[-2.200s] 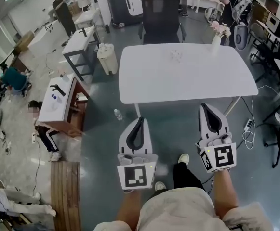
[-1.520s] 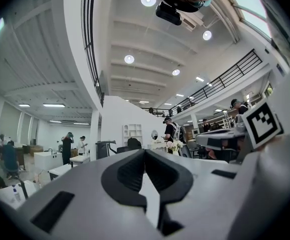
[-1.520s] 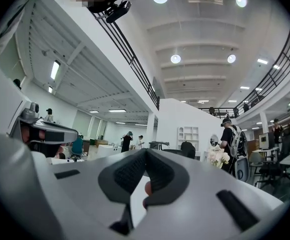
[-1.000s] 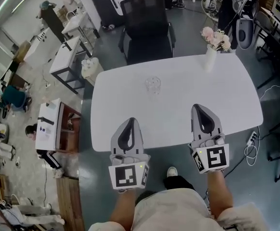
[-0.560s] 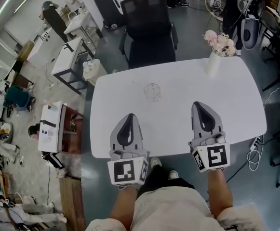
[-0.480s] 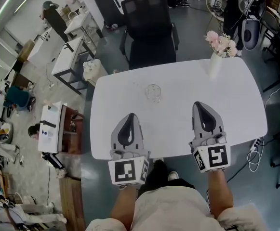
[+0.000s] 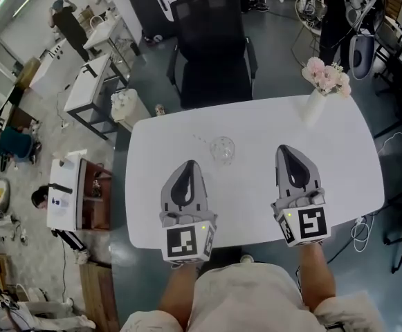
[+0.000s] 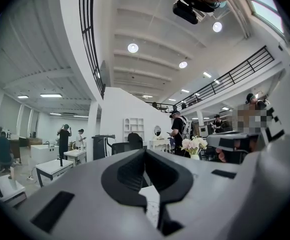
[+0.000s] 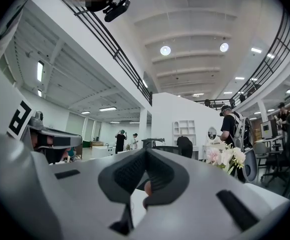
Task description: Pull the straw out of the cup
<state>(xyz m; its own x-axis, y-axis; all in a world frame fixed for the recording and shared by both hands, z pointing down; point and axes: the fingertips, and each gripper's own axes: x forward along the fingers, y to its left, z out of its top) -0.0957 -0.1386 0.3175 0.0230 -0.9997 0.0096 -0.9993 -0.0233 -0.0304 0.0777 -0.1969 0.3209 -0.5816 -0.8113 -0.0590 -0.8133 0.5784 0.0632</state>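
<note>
- The cup, a clear glass, stands upright on the white tabletop. It is ahead of both sets of fingers, apart from them: just right of the left ones, well left of the right ones.
- A faint thin line at the cup's far left side looks like the straw, slanting away leftward; it is too faint to be certain.
- A white vase of pink flowers stands ahead of the right fingers at the tabletop's far corner; a black chair is beyond the far edge. Nothing lies between fingers and cup.
- The left gripper and right gripper lie level and parallel above the near half of the tabletop, on bare forearms. Each has its fingers pressed together with nothing between them.
</note>
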